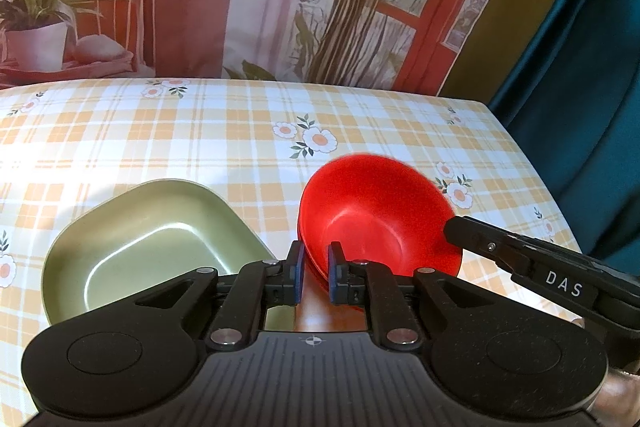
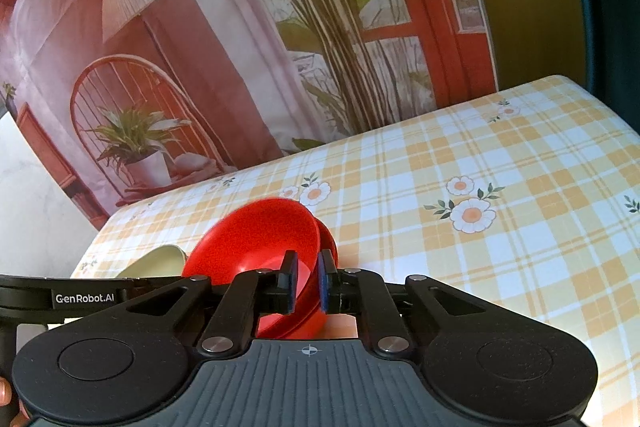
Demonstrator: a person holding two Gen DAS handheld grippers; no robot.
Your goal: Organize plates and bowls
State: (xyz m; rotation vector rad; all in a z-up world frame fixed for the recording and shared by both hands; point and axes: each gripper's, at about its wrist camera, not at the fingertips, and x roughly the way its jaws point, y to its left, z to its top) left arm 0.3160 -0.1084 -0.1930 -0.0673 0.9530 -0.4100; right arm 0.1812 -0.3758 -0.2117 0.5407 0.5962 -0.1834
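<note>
While the red bowls (image 1: 376,215) already sit nested just right of the green dish (image 1: 156,243) on the checked table (image 1: 200,131), the sorting looks partly done: red is stacked, and the dish stands apart, unstacked. Both claws grip that red stack. Left gripper (image 1: 316,269), jaws narrow, pinches its near rim; right gripper (image 2: 308,279), equally narrow, clamps the rim on the far side from the dish, tilting the stack.

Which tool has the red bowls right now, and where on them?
Both. The left tool pinches the near rim of the red bowls; the right tool pinches the rim on the opposite side.
</note>
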